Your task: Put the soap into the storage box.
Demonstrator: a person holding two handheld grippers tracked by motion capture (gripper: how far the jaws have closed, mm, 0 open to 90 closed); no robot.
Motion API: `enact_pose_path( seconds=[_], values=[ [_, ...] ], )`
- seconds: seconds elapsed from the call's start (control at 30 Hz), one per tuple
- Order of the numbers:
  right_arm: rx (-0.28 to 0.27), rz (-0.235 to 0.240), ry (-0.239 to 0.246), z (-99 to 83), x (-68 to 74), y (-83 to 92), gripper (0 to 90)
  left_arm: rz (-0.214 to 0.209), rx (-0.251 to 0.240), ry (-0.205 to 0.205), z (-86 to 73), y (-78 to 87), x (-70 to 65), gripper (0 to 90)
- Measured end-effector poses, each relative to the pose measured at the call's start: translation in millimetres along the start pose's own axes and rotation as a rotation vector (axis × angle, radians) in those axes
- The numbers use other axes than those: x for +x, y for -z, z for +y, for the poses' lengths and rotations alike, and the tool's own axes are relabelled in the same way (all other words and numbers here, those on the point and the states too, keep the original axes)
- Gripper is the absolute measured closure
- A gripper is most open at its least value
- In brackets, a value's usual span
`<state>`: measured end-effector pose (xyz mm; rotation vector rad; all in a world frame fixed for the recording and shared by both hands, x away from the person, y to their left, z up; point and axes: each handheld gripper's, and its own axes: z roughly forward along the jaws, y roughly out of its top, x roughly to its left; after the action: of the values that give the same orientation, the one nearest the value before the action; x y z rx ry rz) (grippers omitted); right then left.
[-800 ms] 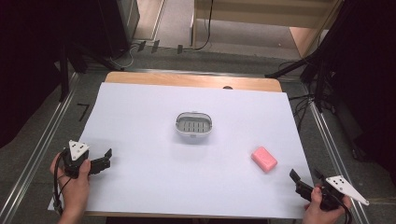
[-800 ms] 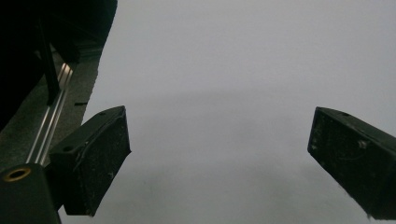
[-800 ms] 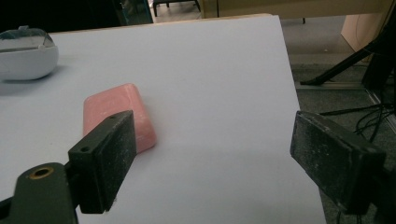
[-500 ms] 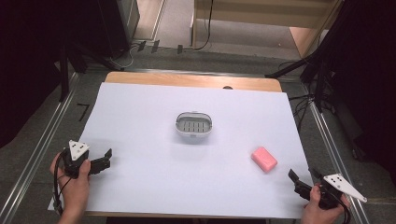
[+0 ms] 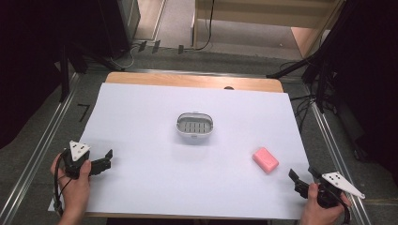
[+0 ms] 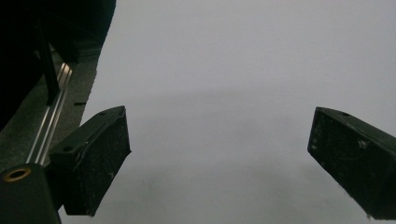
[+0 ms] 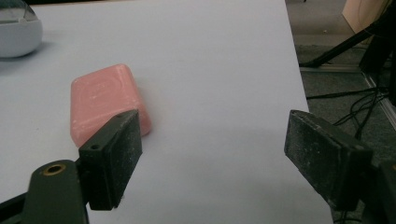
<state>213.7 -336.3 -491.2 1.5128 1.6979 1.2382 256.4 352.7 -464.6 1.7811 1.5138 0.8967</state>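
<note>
Left claw, jaws spread, empty, over the white table. Dish well ahead of both claws, between them. Pink soap just ahead and left of the right claw, jaws spread, empty, not touching it.

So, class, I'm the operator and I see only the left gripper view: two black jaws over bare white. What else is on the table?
Observer: A pink soap bar lies near the right tool.
Operator: Is that tool gripping it?
Observer: No, its jaws stand open, and the bar sits ahead of the left-hand jaw in the right gripper view.
Operator: Anything else?
Observer: A white slotted dish sits mid-table, empty.
</note>
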Motion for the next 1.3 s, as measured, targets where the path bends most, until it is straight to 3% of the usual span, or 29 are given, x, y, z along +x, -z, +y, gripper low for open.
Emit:
enact_pose_path(
  seconds=[0.1,0.17,0.2,0.37,0.4,0.6,0.63,0.77,0.8,1.07,1.1,1.3],
  values=[
    [0.022,0.002,0.022,1.5,2.5,-1.9,20.5,0.001,0.002,-0.001,0.1,-0.3,-0.2,6.1],
    [0.03,0.016,0.031,2.2,2.6,-2.5,19.2,0.002,0.002,-0.001,0.1,-0.3,-0.4,6.1],
    [0.041,0.048,0.037,3.5,2.4,-2.6,17.3,0.001,0.002,-0.002,0.1,-0.2,-0.3,6.1],
    [0.065,0.069,0.052,6.0,3.4,-4.3,14.1,0.001,0.001,-0.003,0.1,-0.1,-0.3,6.1],
    [0.099,0.07,0.069,7.6,5.6,-6.8,12.0,0.001,0.002,-0.003,0.1,0.0,-0.3,6.1],
    [0.173,0.062,0.129,14.6,11.1,-12.1,5.3,0.002,0.002,-0.004,0.0,0.3,-0.4,6.1],
    [0.208,0.064,0.157,18.4,14.3,-14.9,2.9,0.003,0.0,-0.004,0.0,0.3,-0.6,6.1],
    [0.264,0.066,0.198,21.5,19.5,-20.2,0.4,0.003,0.001,-0.006,0.0,0.2,-0.8,6.1],
    [0.304,0.066,0.237,23.6,24.2,-24.8,0.0,0.003,0.002,-0.006,0.0,0.1,-0.8,6.1],
    [0.389,0.069,0.293,32.1,34.0,-36.3,0.0,0.006,0.0,-0.011,0.0,-0.1,-1.3,6.1],
    [0.418,0.071,0.317,36.8,36.5,-39.2,0.0,0.006,0.002,-0.01,0.1,-0.1,-1.1,6.1],
    [0.502,0.081,0.353,49.1,42.6,-47.8,0.0,0.002,0.002,-0.007,0.1,-0.2,-0.8,6.1]
  ],
)
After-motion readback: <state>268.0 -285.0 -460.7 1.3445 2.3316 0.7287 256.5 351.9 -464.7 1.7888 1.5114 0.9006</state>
